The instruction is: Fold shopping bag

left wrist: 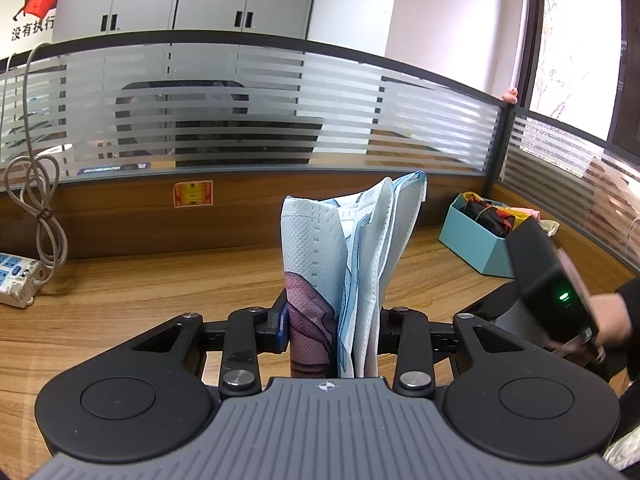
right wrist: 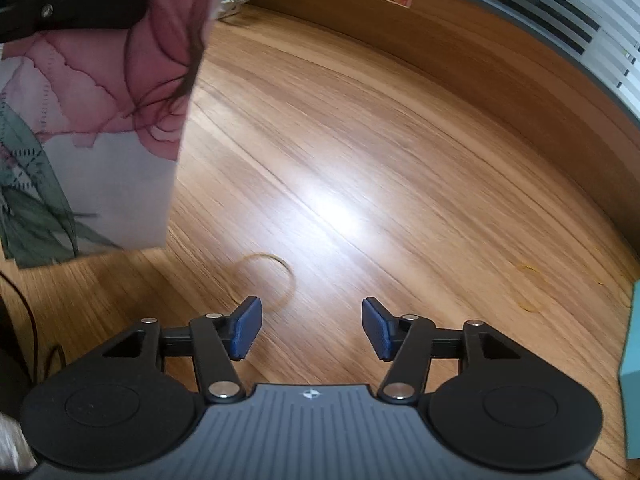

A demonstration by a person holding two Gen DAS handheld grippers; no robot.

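Note:
The folded shopping bag (left wrist: 312,240) stands upright as a thick white and blue bundle with a pink print, and my left gripper (left wrist: 332,320) is shut on its lower part. In the right wrist view the same bag (right wrist: 100,120) hangs at the upper left, showing pink flowers and green leaves, with a black finger of the left gripper (right wrist: 80,8) across its top. My right gripper (right wrist: 312,328) is open over the wooden desk, nothing between its blue pads (right wrist: 248,328). A rubber band (right wrist: 272,280) lies on the desk just ahead of its left finger. In the left wrist view the right gripper's black body (left wrist: 552,280) is at the right, held by a hand (left wrist: 612,320).
A teal box (left wrist: 476,248) with dark items stands at the back right of the desk (right wrist: 360,140). A white power strip (left wrist: 16,280) and a looped grey cable (left wrist: 40,200) lie at the far left. A striped glass partition (left wrist: 280,100) bounds the desk's back. Another rubber band (right wrist: 528,288) lies at the right.

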